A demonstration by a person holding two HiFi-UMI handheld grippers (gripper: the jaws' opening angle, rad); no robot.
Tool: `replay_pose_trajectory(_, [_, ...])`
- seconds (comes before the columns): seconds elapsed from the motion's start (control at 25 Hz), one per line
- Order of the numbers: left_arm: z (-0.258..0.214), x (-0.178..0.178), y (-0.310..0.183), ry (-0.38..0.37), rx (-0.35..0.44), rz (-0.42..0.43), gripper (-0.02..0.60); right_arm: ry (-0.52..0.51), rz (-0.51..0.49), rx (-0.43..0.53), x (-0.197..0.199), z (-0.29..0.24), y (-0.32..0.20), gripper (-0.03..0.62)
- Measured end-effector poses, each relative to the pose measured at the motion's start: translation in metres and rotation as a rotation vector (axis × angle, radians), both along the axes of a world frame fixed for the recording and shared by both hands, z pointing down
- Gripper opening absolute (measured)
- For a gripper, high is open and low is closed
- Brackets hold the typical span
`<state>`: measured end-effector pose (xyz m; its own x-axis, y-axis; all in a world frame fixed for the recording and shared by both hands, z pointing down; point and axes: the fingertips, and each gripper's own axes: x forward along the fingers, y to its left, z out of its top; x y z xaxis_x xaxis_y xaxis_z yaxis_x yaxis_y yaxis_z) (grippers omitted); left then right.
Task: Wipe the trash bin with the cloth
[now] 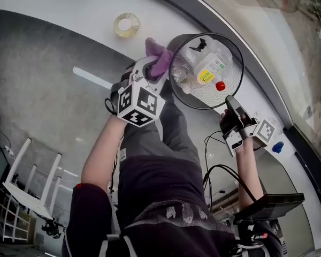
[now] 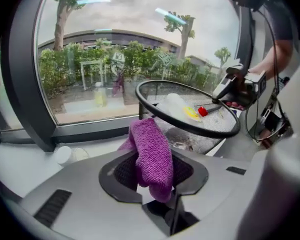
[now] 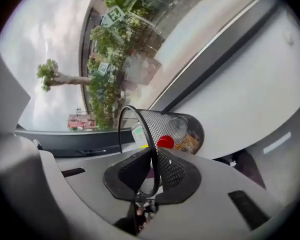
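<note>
Left gripper (image 2: 155,184), clamped on the purple cloth (image 2: 152,154), hovers just beside the trash bin (image 1: 234,84) rim. Right gripper (image 3: 152,184) pinches the rim's opposite side.

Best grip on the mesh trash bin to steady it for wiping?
The thin rim, one jaw inside and one outside, coming in from the open mouth. The mesh trash bin has a round body that looks too wide to span. The right claw pinches the rim this way.
</note>
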<state>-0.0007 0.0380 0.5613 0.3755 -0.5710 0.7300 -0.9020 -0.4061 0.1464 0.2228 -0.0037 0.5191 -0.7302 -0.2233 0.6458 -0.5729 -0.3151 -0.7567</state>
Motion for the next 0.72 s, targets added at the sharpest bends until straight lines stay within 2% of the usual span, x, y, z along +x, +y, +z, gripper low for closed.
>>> replay_pose_trajectory(0.24, [-0.001,0.022,0.033,-0.006,-0.042,0.067,0.112,-0.111,0.157,-0.100,-0.007,0.003,0.042,0.037])
replay_pose_trajectory(0.32, [-0.002,0.029,0.043,0.035,-0.074,0.074,0.112,-0.132,0.172,-0.126,-0.008,0.003,0.049,0.037])
replay_pose_trajectory(0.4, [-0.003,0.033,0.052,0.117,-0.108,0.046,0.112,-0.126,0.136,-0.137,-0.010,0.004,0.054,0.037])
replay_pose_trajectory(0.48, [-0.002,0.031,0.051,0.178,-0.121,-0.013,0.112,-0.035,-0.007,-0.064,-0.006,0.004,0.050,0.037])
replay_pose_trajectory(0.52, [-0.002,0.029,0.048,0.186,-0.117,-0.037,0.112,0.042,-0.114,0.018,-0.001,0.001,0.040,0.040])
replay_pose_trajectory(0.6, [-0.003,0.025,0.039,0.168,-0.100,-0.061,0.112,0.190,-0.328,0.233,0.005,-0.009,0.006,0.081])
replay_pose_trajectory(0.64, [-0.002,0.022,0.035,0.154,-0.089,-0.070,0.112,0.238,-0.406,0.333,0.003,-0.015,-0.014,0.096])
replay_pose_trajectory(0.72, [-0.002,0.013,0.024,0.139,-0.065,-0.088,0.112,0.282,-0.508,0.461,-0.010,-0.024,-0.049,0.100])
